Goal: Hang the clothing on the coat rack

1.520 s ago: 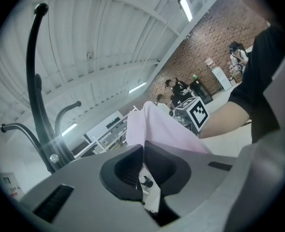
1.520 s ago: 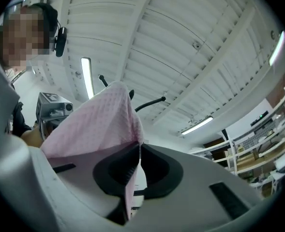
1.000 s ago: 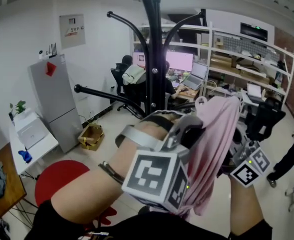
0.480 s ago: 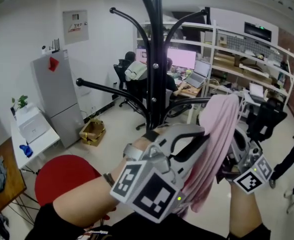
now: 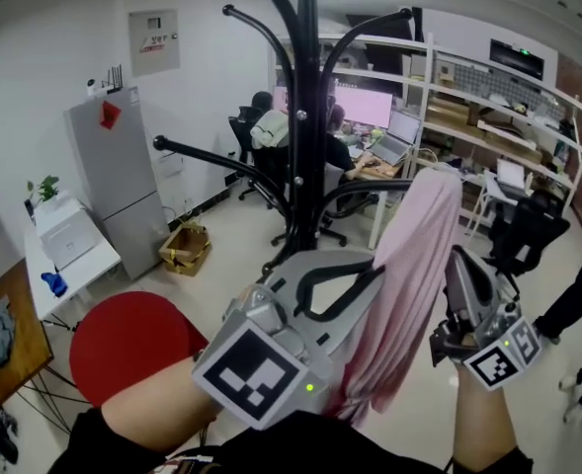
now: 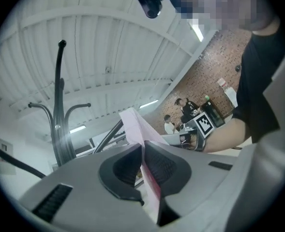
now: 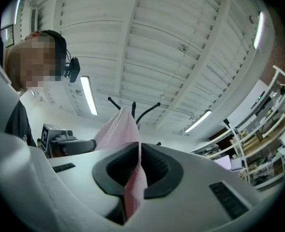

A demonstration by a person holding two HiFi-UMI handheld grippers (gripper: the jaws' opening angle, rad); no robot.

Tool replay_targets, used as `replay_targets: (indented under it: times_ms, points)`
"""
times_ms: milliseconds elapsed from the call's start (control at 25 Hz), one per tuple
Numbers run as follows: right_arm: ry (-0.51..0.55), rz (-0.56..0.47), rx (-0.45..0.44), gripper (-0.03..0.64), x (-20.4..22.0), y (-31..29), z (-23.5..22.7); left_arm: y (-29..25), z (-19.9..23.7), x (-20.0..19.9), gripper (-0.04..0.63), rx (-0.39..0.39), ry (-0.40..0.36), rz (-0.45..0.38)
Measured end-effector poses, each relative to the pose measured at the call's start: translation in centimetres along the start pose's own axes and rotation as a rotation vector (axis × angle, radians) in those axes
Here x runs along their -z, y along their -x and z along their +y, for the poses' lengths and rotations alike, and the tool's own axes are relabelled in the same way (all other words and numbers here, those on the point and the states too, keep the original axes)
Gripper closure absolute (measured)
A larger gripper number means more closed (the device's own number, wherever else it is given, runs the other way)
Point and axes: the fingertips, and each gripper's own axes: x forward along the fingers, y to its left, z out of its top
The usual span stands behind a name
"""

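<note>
A pink garment [image 5: 409, 265] hangs in a long fold between my two grippers, in front of the black coat rack [image 5: 305, 117]. My left gripper [image 5: 368, 276] is shut on the cloth's left side. My right gripper [image 5: 451, 270] is shut on its right side. The garment's top lies close to a curved rack arm [image 5: 365, 191]; whether they touch I cannot tell. In the left gripper view, pink cloth [image 6: 135, 124] is pinched at the left gripper [image 6: 143, 151], with the rack [image 6: 59, 105] off to the left. In the right gripper view, cloth [image 7: 115, 127] rises from the right gripper [image 7: 140, 151].
A long rack arm [image 5: 221, 161] reaches out to the left. Below it stand a round red stool [image 5: 132, 339], a grey fridge [image 5: 113, 186], a white table [image 5: 68, 255] and a cardboard box [image 5: 184, 250]. People sit at desks [image 5: 271, 136] behind; shelving [image 5: 488, 117] fills the right.
My left gripper has rolled, so its marker cube now faces down-left. Both grippers and the pink garment have shifted a little, and the rack looks nearer. Both keep their hold.
</note>
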Motion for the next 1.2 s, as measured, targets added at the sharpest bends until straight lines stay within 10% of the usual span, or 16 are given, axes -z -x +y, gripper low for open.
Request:
replay_targets:
  times_ms: [200,680,1200]
  points:
    - [0.001,0.058,0.049,0.594,1.3,2.8,-0.9,1.3,-0.4,0.7,0.588,-0.042,0.133,-0.046]
    - [0.051,0.163,0.012,0.594,3.9,6.1,1.4,5.1,-1.4,5.3,0.588,-0.135,0.173,0.023]
    - [-0.004,0.341,-0.130,0.594,14.3,9.2,15.5,17.9,-3.5,18.1,0.588,-0.095,0.411,0.156]
